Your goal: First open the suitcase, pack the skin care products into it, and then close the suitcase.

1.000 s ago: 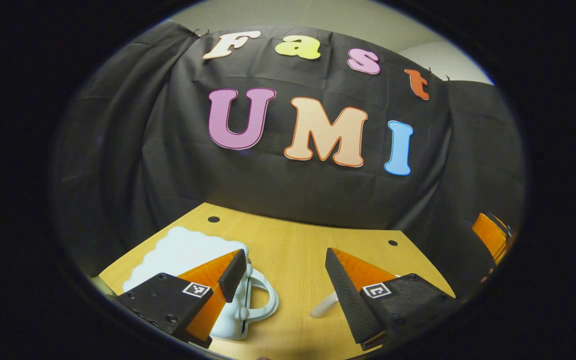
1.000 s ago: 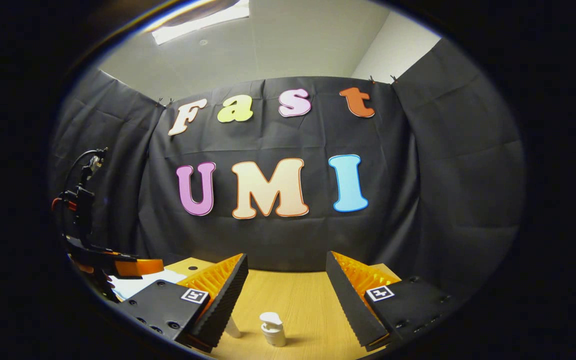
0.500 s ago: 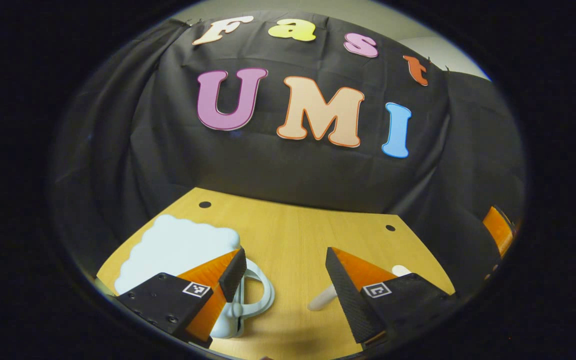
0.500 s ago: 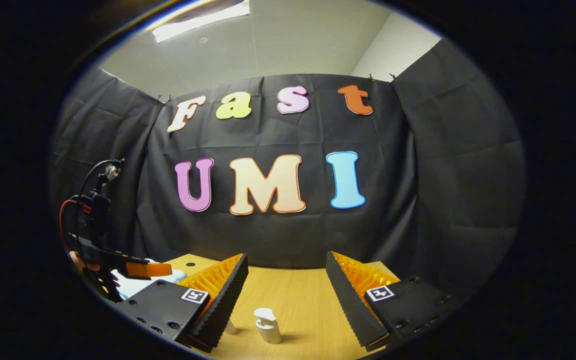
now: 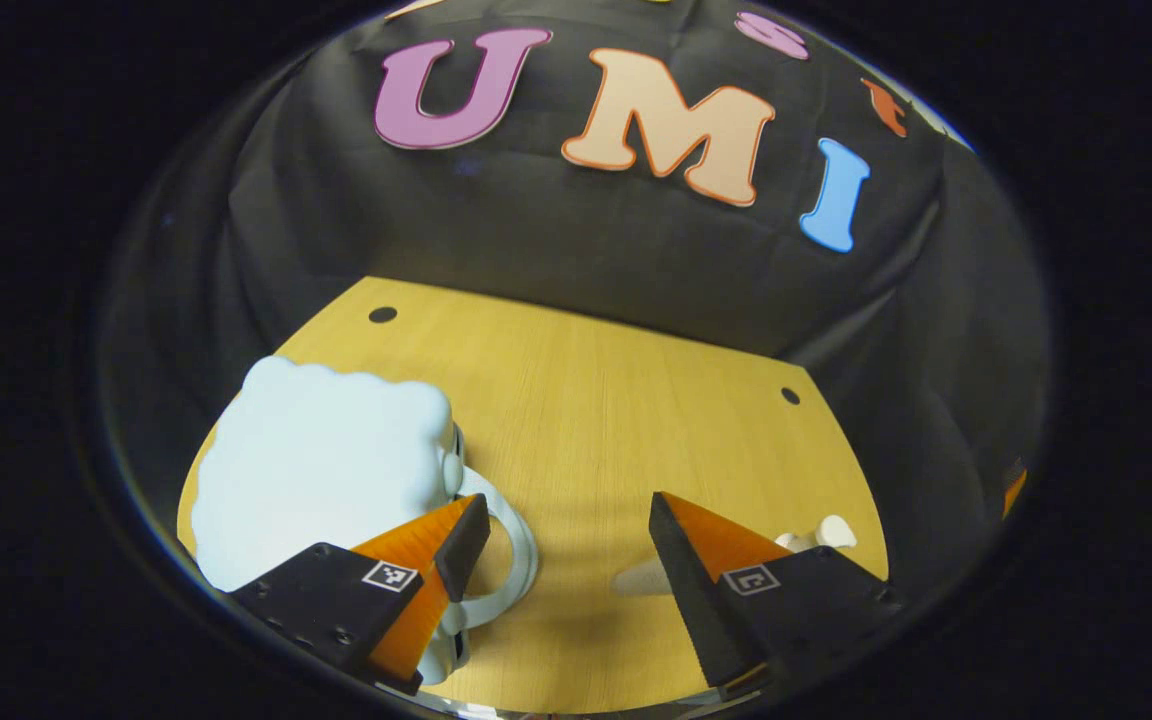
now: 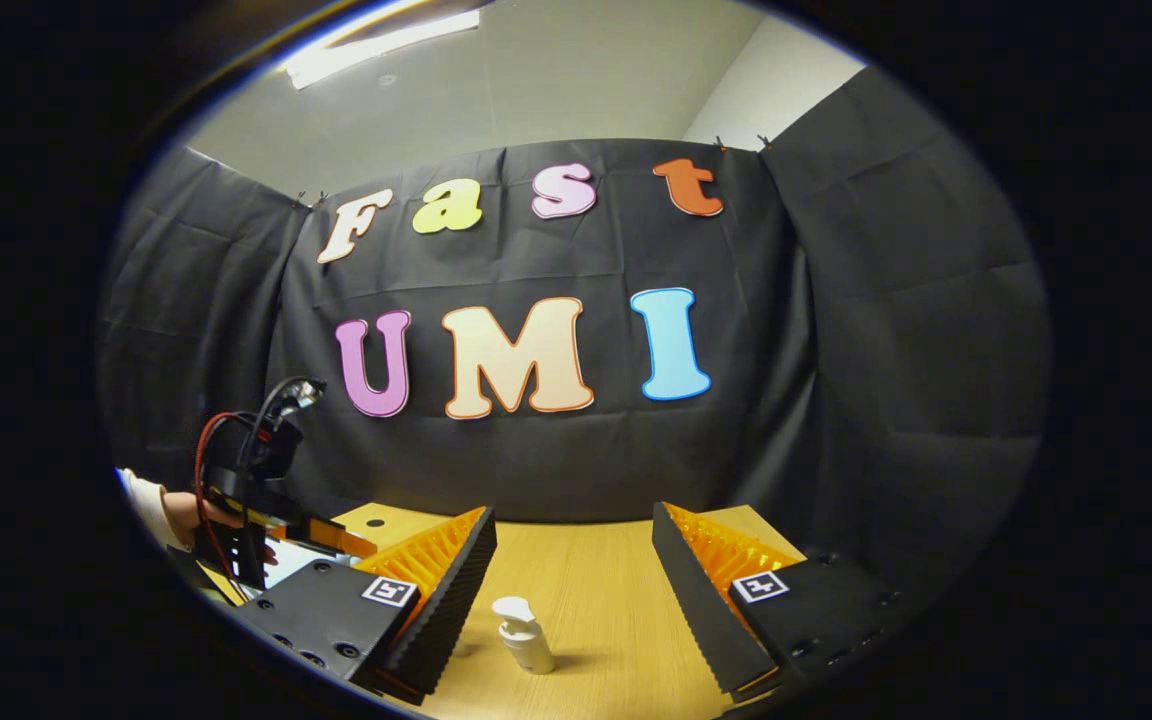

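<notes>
A pale blue, cloud-shaped suitcase lies shut on the wooden table, its loop handle toward the middle. My left gripper hovers open above the table, its left finger over the handle, nothing between the fingers. A white tube lies beside its right finger, and a white pump bottle peeks out behind that finger. In the right gripper view my right gripper stands open and empty above the table, with the pump bottle upright just below the gap.
In the right gripper view a hand holds the left gripper at the far left, over a sliver of the suitcase. Black cloth walls close the table's back and sides. Two small dark holes mark the tabletop's far corners.
The left gripper has tipped downward and come lower over the suitcase, which now looks larger. In the right gripper view the left gripper has dropped and moved inward. Both grippers stay open.
</notes>
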